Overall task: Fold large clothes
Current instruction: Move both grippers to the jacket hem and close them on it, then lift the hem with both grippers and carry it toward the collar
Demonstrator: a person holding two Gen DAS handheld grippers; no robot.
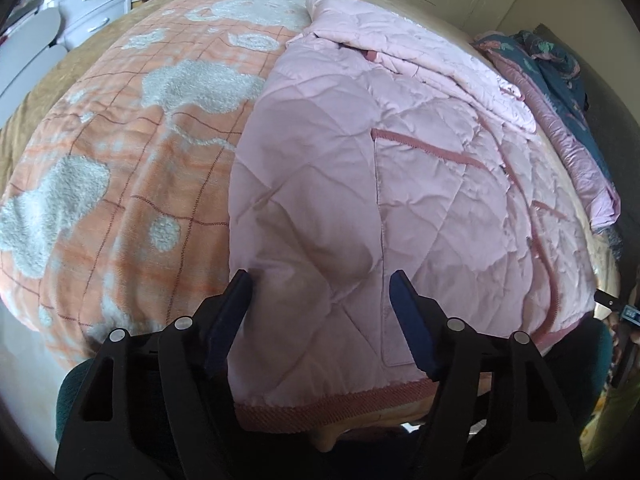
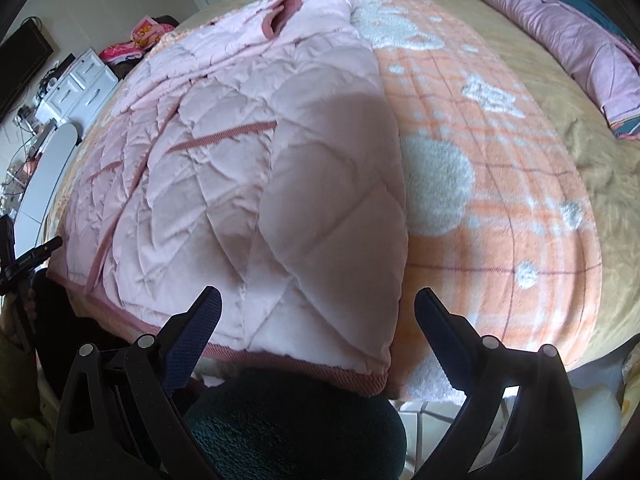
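With the pink quilted jacket (image 1: 360, 184) lying flat on the bed's orange blanket (image 1: 120, 168), my left claw (image 1: 320, 280) and right claw (image 2: 316, 296) gape over its hem, gripping nothing.

Left gripper (image 1: 320, 280) tilted steeply downward, jaws apart, blue pads (image 1: 232, 304) bare with nothing pinched between them. Right gripper (image 2: 318, 300) angled down likewise, jaws spread wider (black arms splayed to either side), pads (image 2: 196, 332) touching nothing. No hand or sleeve clearly visible behind either one.
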